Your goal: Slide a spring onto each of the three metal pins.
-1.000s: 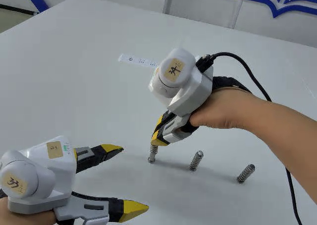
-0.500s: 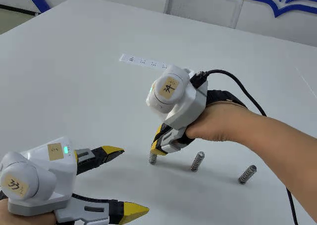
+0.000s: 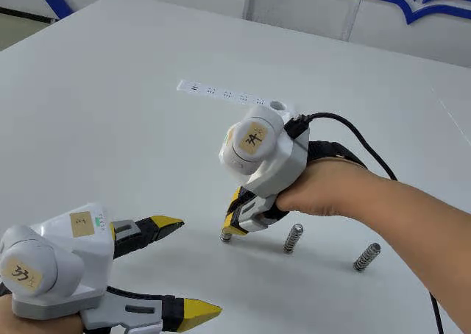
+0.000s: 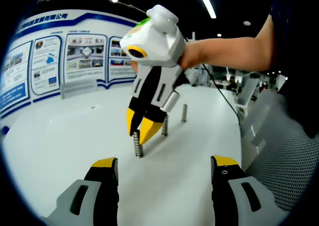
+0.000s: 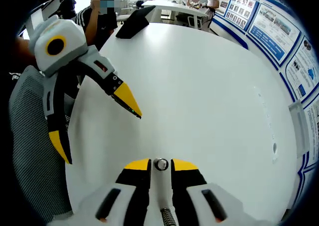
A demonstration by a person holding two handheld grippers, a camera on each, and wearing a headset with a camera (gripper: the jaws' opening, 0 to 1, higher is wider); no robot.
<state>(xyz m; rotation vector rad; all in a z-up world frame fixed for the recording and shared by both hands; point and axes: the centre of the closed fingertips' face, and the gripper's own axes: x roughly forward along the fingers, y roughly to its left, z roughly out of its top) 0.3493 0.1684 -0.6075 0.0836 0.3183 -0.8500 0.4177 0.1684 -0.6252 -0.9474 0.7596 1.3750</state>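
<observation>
Where my right gripper [image 4: 137, 136] sits: down on the leftmost pin [image 5: 160, 164]. The jaws are pinched in close on either side, and the pin's top pokes up between the yellow tips.
Leftmost spring [image 4: 137, 149]: already around that pin, running down from my tips to the table [image 3: 110, 128]. It looks to me like I'm clenched on its upper coils and pressing it down, but I can't tell whether it's fully seated.
Middle spring [image 3: 293, 238]: looks to be on its own pin, standing just beside the one I'm working, with nothing touching it.
Right-hand spring [image 3: 366, 257]: same deal, further along the row and well clear of both grippers. From the head view the pin inside is hard to make out.
My left gripper [image 3: 199, 263]: jaws spread wide, holding nothing, hovering near the leftmost pin but apart from it.
Done so far: I'd call two pins finished and the third one threaded, so nearly there.
Left to do: push this last spring home if it isn't down yet, let go and lift off — that's about it by my reckoning.
Watch out for: tipping the pin as I release, since my tips are right up against it.
</observation>
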